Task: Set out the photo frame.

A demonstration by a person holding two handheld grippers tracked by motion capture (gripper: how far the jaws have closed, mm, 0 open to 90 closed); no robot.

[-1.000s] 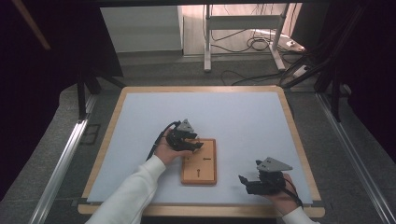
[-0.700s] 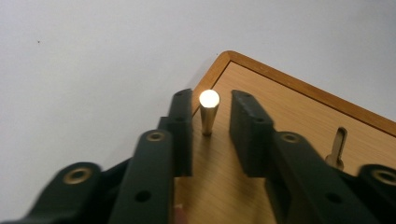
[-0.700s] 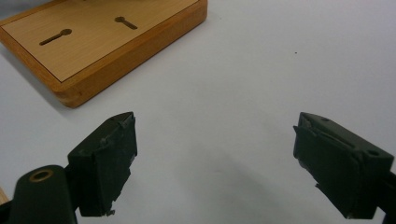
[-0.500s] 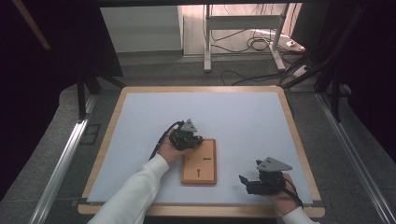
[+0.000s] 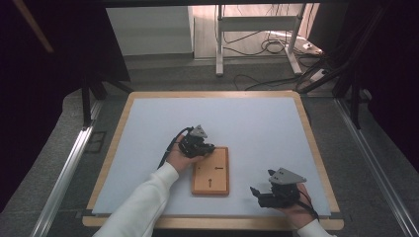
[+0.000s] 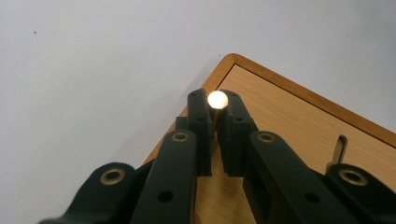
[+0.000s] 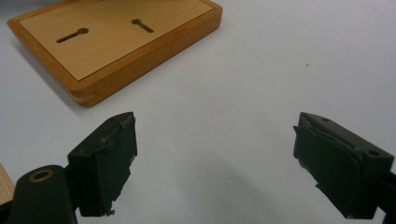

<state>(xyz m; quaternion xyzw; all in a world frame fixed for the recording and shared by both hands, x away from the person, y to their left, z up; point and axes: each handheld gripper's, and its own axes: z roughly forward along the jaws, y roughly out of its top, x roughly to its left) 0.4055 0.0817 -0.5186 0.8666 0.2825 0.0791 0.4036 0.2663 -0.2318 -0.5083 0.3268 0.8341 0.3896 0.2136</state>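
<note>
A flat wooden board (image 5: 211, 170) with keyhole slots (image 7: 72, 35) lies on the white mat. My left gripper (image 5: 203, 148) is at the board's far left corner. In the left gripper view its jaws have just been closing and the left gripper (image 6: 215, 106) is shut on a thin brass-coloured pin with a round pale head (image 6: 217, 99), held upright over the board's corner (image 6: 299, 126). My right gripper (image 5: 258, 192) rests on the mat to the right of the board, and the right gripper (image 7: 215, 154) is wide open with only bare mat between its pads.
The white mat (image 5: 257, 123) sits in a wooden table frame (image 5: 316, 148). Behind the table the floor carries cables (image 5: 272, 47) and a metal stand (image 5: 220, 44). Metal rails (image 5: 64, 168) run along both sides.
The left gripper's jaws have drawn together at the board's far left corner. Both hands have stayed where they were.
</note>
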